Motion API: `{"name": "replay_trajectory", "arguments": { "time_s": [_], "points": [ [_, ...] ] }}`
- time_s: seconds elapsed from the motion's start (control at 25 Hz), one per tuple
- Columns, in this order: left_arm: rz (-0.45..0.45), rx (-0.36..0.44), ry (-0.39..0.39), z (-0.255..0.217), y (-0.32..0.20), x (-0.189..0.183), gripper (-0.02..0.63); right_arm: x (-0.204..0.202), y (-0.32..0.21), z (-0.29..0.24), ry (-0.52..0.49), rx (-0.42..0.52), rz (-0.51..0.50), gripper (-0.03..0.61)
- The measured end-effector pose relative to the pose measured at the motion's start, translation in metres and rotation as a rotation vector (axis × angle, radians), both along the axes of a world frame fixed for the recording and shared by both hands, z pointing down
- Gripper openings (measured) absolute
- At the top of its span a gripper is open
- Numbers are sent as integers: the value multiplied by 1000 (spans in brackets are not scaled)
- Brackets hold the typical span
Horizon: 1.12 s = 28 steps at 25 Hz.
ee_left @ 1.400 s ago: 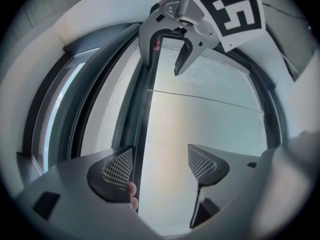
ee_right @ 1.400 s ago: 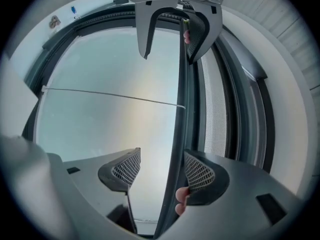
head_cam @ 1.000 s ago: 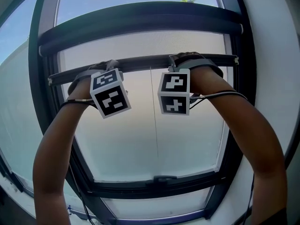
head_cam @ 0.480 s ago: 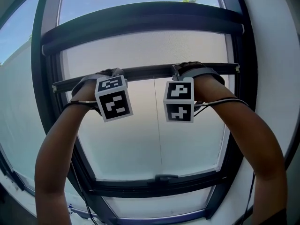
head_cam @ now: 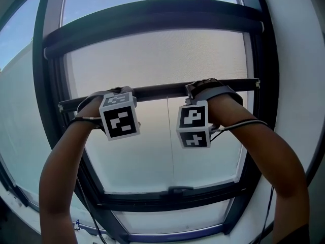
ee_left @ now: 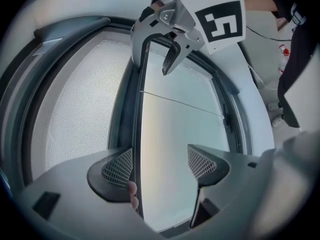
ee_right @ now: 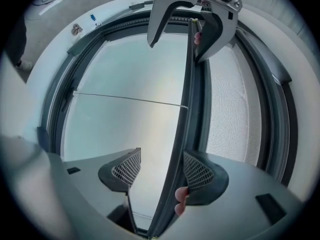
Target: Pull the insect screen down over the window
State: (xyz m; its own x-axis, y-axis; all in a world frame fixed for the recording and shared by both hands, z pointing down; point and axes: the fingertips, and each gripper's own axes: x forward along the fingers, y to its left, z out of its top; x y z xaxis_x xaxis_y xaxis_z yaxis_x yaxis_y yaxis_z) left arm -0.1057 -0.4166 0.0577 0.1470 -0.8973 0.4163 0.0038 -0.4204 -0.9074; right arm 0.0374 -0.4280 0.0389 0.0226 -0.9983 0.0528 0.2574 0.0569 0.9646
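Observation:
The insect screen's grey mesh (head_cam: 152, 60) hangs from its dark cassette (head_cam: 152, 19) to a dark pull bar (head_cam: 152, 91) about halfway down the window. My left gripper (head_cam: 116, 94) and right gripper (head_cam: 203, 89) sit on that bar, side by side. In the left gripper view the bar (ee_left: 139, 134) lies against the left jaw of the open left gripper (ee_left: 160, 164), with fingertips of a hand hooked beside it. In the right gripper view the bar (ee_right: 181, 129) lies against the right jaw of the open right gripper (ee_right: 164, 170). A thin pull cord (head_cam: 170, 136) hangs from the bar's middle.
The dark window frame (head_cam: 48, 116) surrounds the pane, with a handle (head_cam: 175, 192) on the lower rail. A white wall (head_cam: 299, 85) flanks the right side. Blue sky shows above the cassette. Both forearms reach up from below.
The pull bar has come down the window with both grippers on it, and more mesh shows above it.

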Motion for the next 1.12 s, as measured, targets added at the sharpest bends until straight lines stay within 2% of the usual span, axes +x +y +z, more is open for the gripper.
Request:
{"name": "replay_trajectory", "arguments": {
  "time_s": [0.24, 0.4, 0.52, 0.68, 0.84, 1.12],
  "points": [
    [2, -40, 1, 15, 1, 0, 347, -2, 1, 15, -61, -66, -15, 268],
    [35, -120, -4, 42, 5, 8, 347, 2, 1, 45, -27, -144, 14, 268],
    [59, -165, 2, 61, 6, 10, 347, 3, -1, 68, 21, -145, 37, 268],
    [66, -185, 10, 69, 10, 10, 347, 4, 1, 78, 28, -156, 55, 268],
    [72, -169, 15, 66, 8, 9, 347, 3, 1, 78, 9, -182, 55, 268],
    [99, -294, 18, 118, 16, 14, 344, 3, 8, 128, 2, -349, 69, 267]
  ]
}}
